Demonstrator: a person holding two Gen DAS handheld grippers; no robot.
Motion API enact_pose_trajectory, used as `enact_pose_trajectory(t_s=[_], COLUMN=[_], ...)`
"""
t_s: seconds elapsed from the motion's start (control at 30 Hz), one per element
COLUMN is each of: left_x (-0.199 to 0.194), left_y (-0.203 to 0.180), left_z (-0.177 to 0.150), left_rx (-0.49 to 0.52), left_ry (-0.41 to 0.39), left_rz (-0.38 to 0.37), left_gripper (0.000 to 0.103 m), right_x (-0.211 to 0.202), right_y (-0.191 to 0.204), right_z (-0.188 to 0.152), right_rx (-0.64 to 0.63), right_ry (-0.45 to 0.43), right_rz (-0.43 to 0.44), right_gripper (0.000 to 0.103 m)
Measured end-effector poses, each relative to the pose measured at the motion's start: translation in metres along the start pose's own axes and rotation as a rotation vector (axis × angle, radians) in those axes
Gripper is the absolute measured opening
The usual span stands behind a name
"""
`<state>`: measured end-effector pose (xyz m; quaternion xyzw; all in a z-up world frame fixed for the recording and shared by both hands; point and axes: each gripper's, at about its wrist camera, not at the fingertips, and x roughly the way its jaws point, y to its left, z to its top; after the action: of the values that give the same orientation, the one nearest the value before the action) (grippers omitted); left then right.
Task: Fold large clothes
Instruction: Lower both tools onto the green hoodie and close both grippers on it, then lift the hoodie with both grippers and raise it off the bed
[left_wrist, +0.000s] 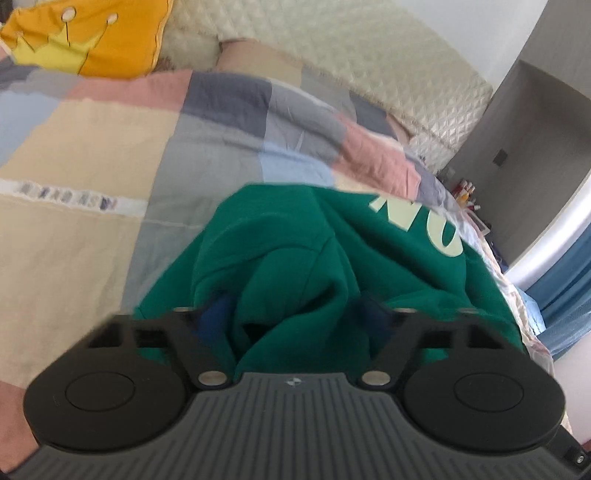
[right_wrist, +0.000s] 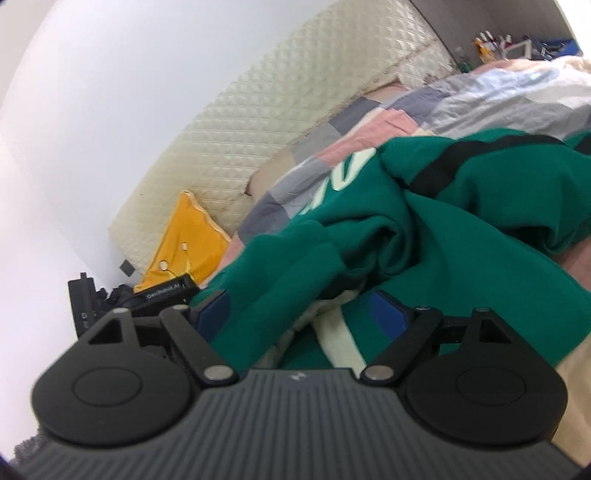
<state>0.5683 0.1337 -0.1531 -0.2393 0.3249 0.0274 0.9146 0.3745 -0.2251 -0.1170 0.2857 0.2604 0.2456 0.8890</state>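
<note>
A yellow cushion (left_wrist: 85, 37) with a crown print lies at the left against the cream quilted headboard (left_wrist: 332, 55). A patchwork bedspread (left_wrist: 110, 147) of pink, grey, beige and blue squares covers the bed. The green sweatshirt (left_wrist: 295, 251) lies bunched on it, pale lettering up. The left gripper (left_wrist: 299, 314) has a fold of it bulging between its jaws; whether the pads press, I cannot tell. The right gripper (right_wrist: 301, 306) stands wide around loose cloth. A grey wall (left_wrist: 535, 147) stands at the right.
</note>
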Motion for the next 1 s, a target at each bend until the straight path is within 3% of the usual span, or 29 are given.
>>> enact_pose_trajectory(t_s=[0.1, 0.23, 0.43, 0.6, 0.7, 1.0], left_x=[-0.002, -0.037, -0.122, -0.192, -0.231, -0.32], left_y=[0.0, -0.005, -0.012, -0.015, -0.017, 0.017], left_z=[-0.003, -0.008, -0.017, -0.039, -0.063, -0.14], left_rx=[0.021, 0.023, 0.006, -0.009, 0.006, -0.093], left_ry=[0.01, -0.013, -0.05, -0.085, -0.115, -0.213], left_rz=[0.003, -0.022, -0.12, -0.172, -0.183, -0.242], left_gripper=[0.031, 0.018, 0.013, 0.011, 0.01, 0.01], right_x=[0.002, -0.002, -0.021, -0.042, -0.056, -0.077], right_y=[-0.003, -0.012, -0.006, -0.003, -0.001, 0.015], right_z=[-0.005, -0.01, -0.016, -0.014, -0.019, -0.025], right_rx=[-0.052, 0.005, -0.058, -0.023, 0.022, 0.045], right_ry=[-0.014, -0.036, -0.1, -0.121, -0.099, -0.026], right_rz=[-0.041, -0.045, -0.121, -0.07, -0.03, 0.08], right_gripper=[0.086, 0.086, 0.086, 0.086, 0.086, 0.086])
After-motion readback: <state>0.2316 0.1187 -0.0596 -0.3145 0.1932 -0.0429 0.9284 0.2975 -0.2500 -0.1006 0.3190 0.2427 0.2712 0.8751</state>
